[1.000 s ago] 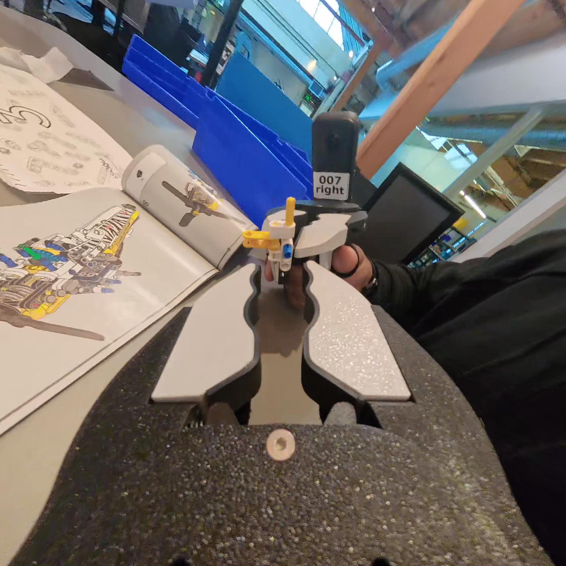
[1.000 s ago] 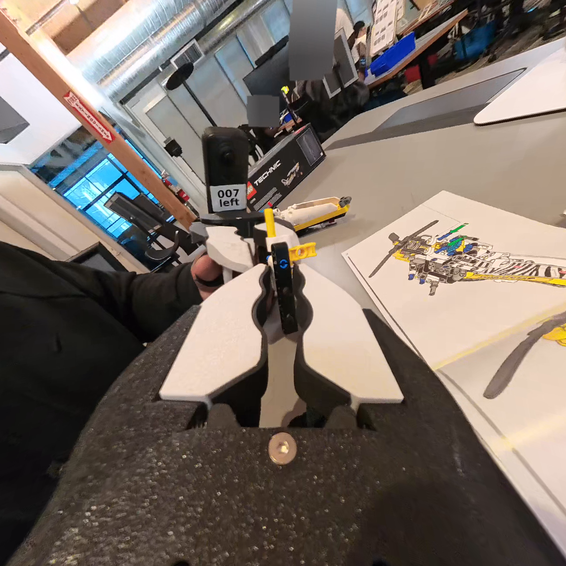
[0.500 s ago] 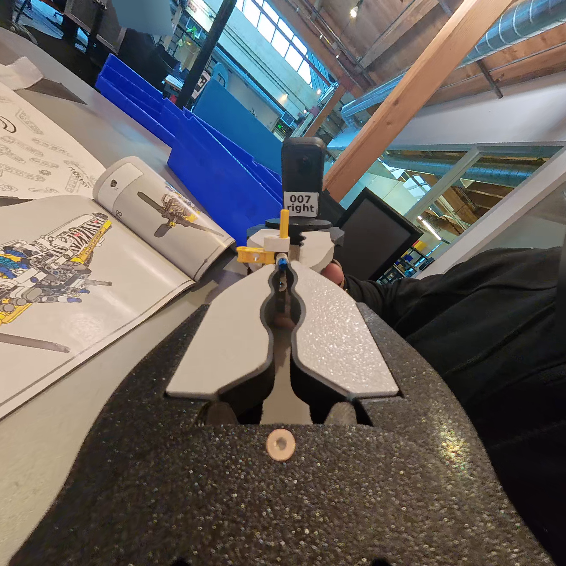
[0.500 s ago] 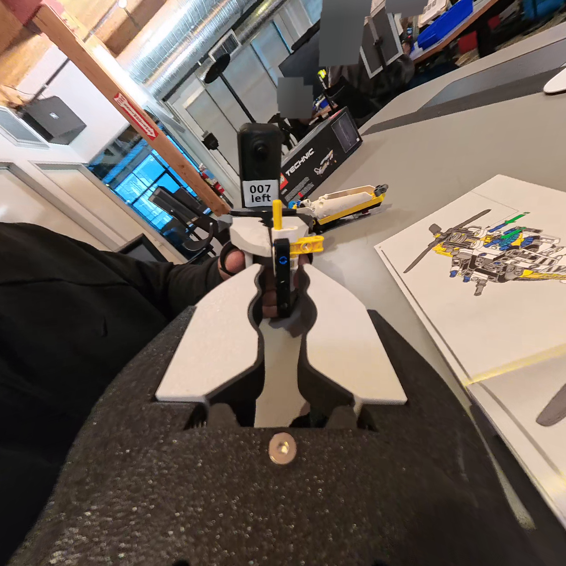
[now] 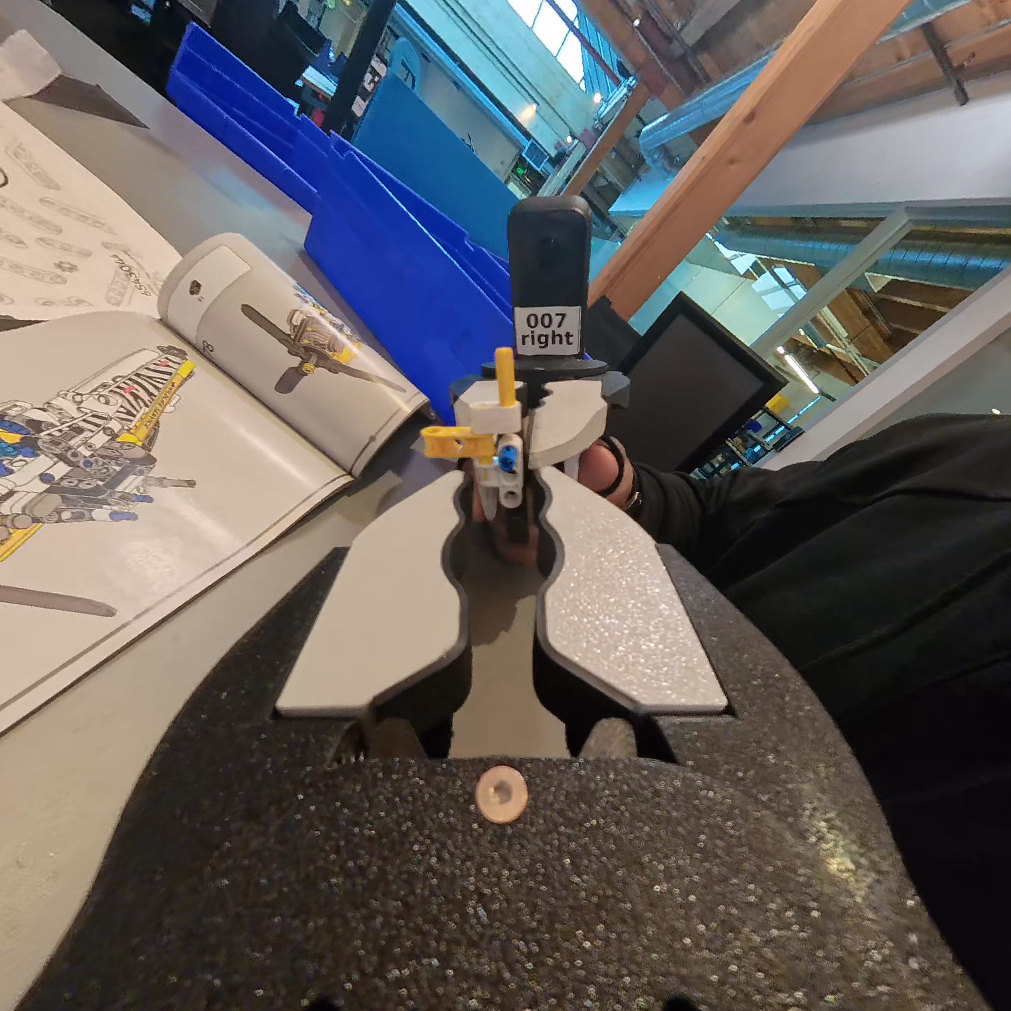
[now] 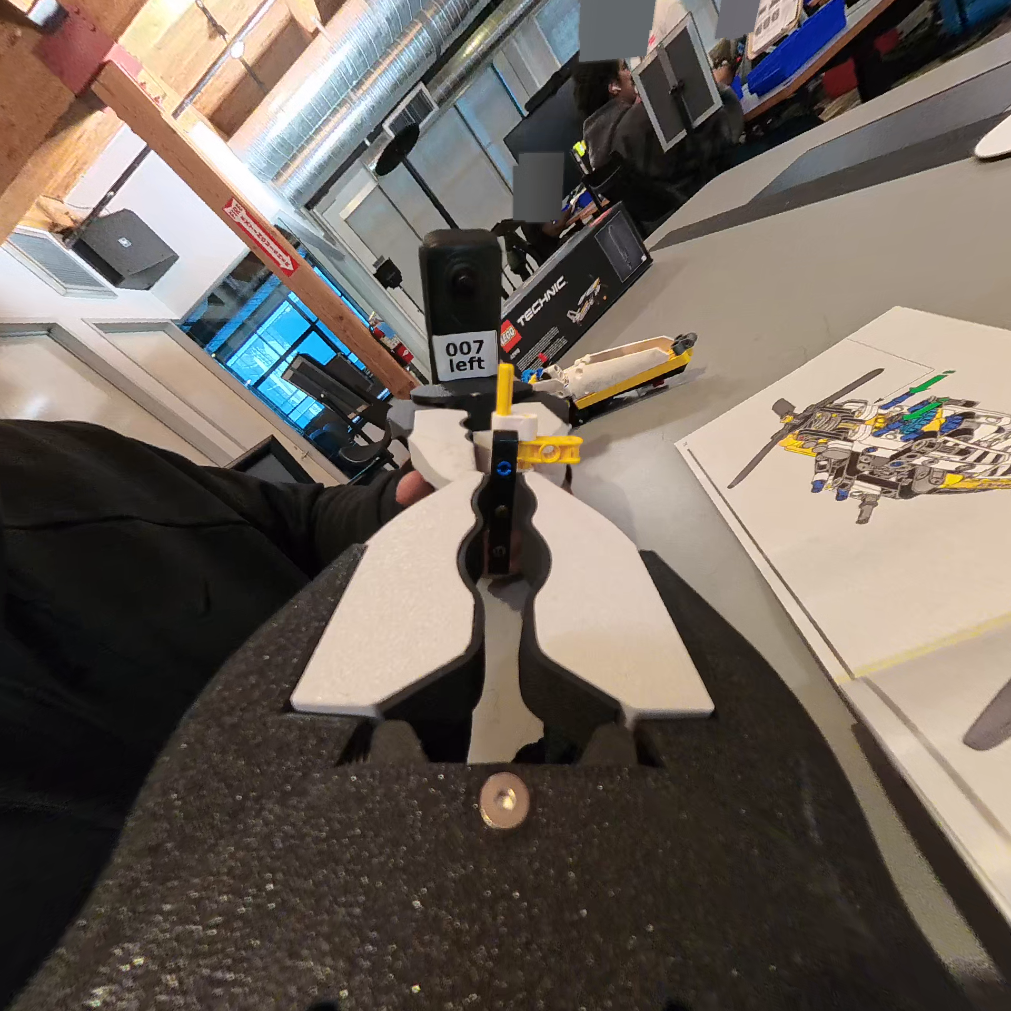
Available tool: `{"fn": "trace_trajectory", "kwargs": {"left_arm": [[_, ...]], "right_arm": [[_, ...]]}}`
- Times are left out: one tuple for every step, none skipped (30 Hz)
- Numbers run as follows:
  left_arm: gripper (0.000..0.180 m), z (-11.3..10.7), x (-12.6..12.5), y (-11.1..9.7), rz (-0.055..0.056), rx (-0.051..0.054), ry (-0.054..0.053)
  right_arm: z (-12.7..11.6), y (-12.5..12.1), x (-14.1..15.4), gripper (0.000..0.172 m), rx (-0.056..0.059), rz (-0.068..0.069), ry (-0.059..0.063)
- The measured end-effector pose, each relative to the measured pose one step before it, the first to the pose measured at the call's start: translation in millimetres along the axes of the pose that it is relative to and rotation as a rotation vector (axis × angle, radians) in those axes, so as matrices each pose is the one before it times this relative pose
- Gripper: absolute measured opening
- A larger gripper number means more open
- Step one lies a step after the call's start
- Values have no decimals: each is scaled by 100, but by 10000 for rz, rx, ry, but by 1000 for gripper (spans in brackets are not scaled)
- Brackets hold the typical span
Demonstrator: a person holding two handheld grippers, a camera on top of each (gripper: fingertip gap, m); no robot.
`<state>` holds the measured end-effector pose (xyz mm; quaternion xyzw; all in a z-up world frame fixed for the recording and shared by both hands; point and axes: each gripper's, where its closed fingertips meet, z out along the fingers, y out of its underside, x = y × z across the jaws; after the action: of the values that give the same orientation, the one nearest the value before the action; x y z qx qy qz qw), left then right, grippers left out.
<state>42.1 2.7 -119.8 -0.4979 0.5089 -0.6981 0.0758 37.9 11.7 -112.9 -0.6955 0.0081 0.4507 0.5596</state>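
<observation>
A small brick assembly point(image 6: 503, 492) is held up in the air between my two grippers, which face each other. It has a black beam, a white block, a yellow axle point(image 6: 504, 391) standing upright and a yellow connector point(image 6: 550, 451) sticking out sideways. My right gripper point(image 6: 503, 484) is shut on the black beam. In the left wrist view the assembly point(image 5: 500, 465) shows its white beam and a blue pin. My left gripper point(image 5: 499, 484) is open, its fingertips on either side of the assembly's lower end with a gap on each side.
An open instruction booklet point(image 5: 191, 492) lies on the grey table, also in the right wrist view point(image 6: 875, 519). Blue bins point(image 5: 383, 230) stand behind it. A part-built white and yellow model point(image 6: 618, 366) and a black box point(image 6: 574, 295) lie farther off. A black sleeve point(image 5: 820, 547) fills the side. The grippers are tip to tip, or close to it.
Half a second ago my left gripper was pinched shut at the assembly while my right fingers stood wider around the black beam. Now the right has shut on the beam and the left has opened.
</observation>
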Motion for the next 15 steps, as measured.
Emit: {"fn": "trace_trajectory", "kwargs": {"left_arm": [[18, -10, 19, 14, 40, 8, -24], [17, -23, 102, -11, 36, 25, 66], [17, -7, 85, 61, 8, -37, 56], [17, -12, 40, 38, 0, -26, 26], [17, -7, 119, 41, 21, -24, 67], [17, 18, 178, 116, 58, -84, 98], [17, 70, 109, 249, 100, -183, 11], [17, 57, -19, 184, 129, -128, -110], [17, 0, 37, 75, 87, -63, -51], [17, -66, -18, -80, -1, 59, -30], [17, -88, 19, -214, -58, 195, 6], [16, -31, 79, -37, -57, 34, 50], [16, -33, 83, -131, -1, 108, 29], [16, -52, 38, -174, -95, 157, -1], [16, -18, 101, -99, -231, 113, 92]], "right_arm": [[-13, 0, -57, 7, 12, 16, -55], [-5, 19, -126, 7, -19, 8, -109], [-6, 39, -126, 7, -36, -32, -86], [-2, 25, -120, 7, -29, -45, -58], [21, 7, -93, 9, -31, -18, -43], [21, 1, 6, 14, -34, -9, 30], [4, 26, 22, 14, -41, -70, 61], [-29, 20, -26, 14, -35, -93, 27], [-59, -26, -175, 8, 1, -44, -94], [-59, -60, -151, 7, 27, -9, -79], [-45, -24, -66, 7, 1, -81, 11], [-28, -12, -81, 7, -21, -173, 34], [-31, -29, -60, 7, -24, -183, 67], [-28, -25, -48, 7, -36, -161, 93], [-30, -21, -59, 7, -31, -158, 103]]}}
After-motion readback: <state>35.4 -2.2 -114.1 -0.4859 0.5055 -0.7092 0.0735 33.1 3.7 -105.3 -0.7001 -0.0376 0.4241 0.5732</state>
